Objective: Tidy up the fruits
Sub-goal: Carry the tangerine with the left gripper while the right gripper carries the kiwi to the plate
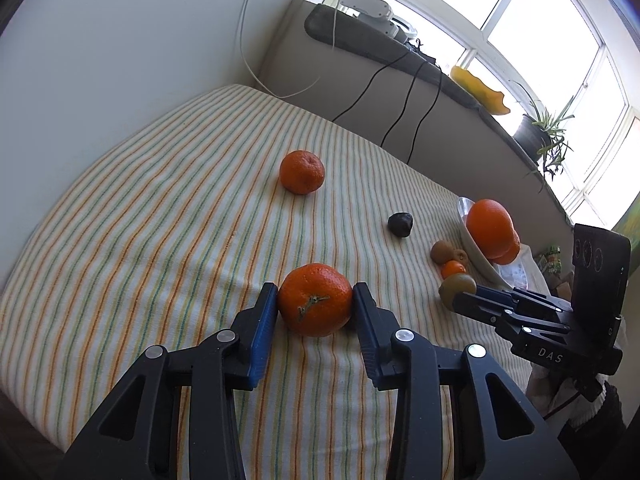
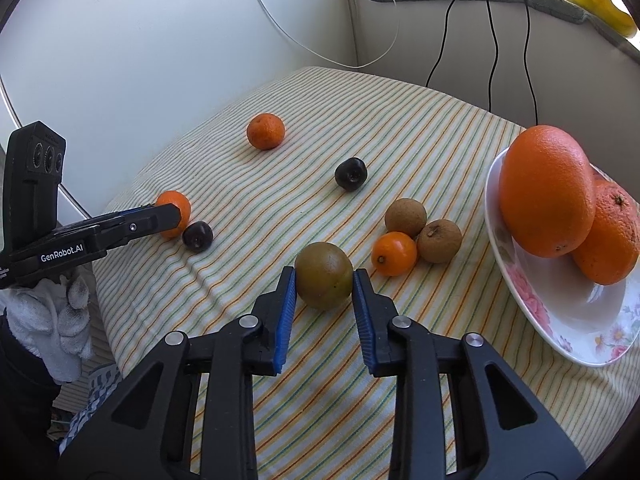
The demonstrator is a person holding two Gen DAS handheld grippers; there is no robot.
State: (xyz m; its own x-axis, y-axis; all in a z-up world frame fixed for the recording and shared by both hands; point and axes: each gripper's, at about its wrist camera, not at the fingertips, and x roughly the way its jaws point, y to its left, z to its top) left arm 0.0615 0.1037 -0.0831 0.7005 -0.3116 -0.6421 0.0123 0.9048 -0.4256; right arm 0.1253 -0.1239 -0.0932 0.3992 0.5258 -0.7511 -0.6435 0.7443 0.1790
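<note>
Both grippers clamped on fruit; sorting judged early, most pieces not yet on the plate.

Nearest, the left gripper (image 1: 315,300) pinches a tangerine (image 1: 315,299) between its blue pads, the fruit resting on the striped cloth (image 1: 160,240). The right gripper (image 2: 324,286) pinches a greenish-brown fruit (image 2: 324,280), likewise on the cloth. Both tools angle downward. A gloved hand (image 2: 60,320) carries the left tool. Beyond lie a small orange fruit (image 2: 394,253), two brown fruits (image 2: 405,217), two dark plums (image 2: 351,174) and a second tangerine (image 2: 265,131), all loose. Only two oranges (image 2: 548,192) sit on the flowered plate (image 2: 560,320) at right.
</note>
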